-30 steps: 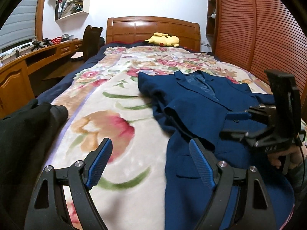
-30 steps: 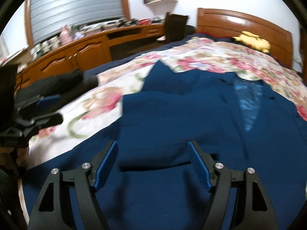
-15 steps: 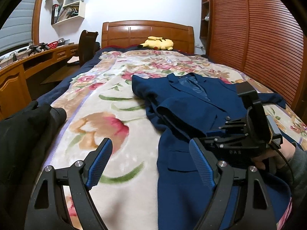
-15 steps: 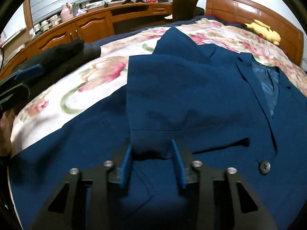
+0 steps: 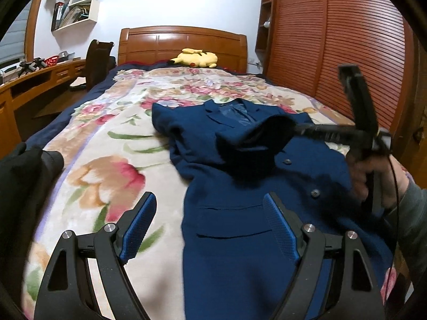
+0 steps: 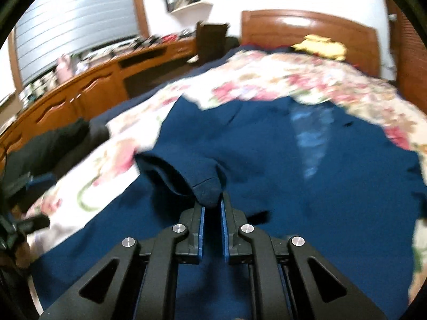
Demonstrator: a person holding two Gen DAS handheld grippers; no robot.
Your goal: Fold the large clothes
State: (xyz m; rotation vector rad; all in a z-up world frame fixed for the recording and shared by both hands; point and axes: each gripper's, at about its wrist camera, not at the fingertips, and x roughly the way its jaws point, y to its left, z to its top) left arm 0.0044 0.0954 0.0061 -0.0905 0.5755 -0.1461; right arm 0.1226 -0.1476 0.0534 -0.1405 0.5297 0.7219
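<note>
A navy blue suit jacket (image 5: 240, 240) lies face up on the floral bed cover, collar toward the headboard; it also shows in the right wrist view (image 6: 280, 160). My right gripper (image 6: 212, 208) is shut on the cuff of the jacket's sleeve (image 6: 205, 192) and holds it lifted above the jacket front. In the left wrist view that gripper (image 5: 301, 130) shows with the sleeve (image 5: 253, 138) hanging from it. My left gripper (image 5: 210, 226) is open and empty, low over the jacket's lower left edge.
A black garment (image 5: 21, 181) lies at the bed's left edge. A yellow plush toy (image 5: 194, 58) sits by the wooden headboard (image 5: 181, 42). A wooden desk (image 6: 88, 85) and chair (image 5: 97, 61) stand to the left, a slatted wardrobe (image 5: 333, 40) to the right.
My right gripper closed on the sleeve cuff and lifted it up off the jacket front. The left gripper stayed open and drew back slightly.
</note>
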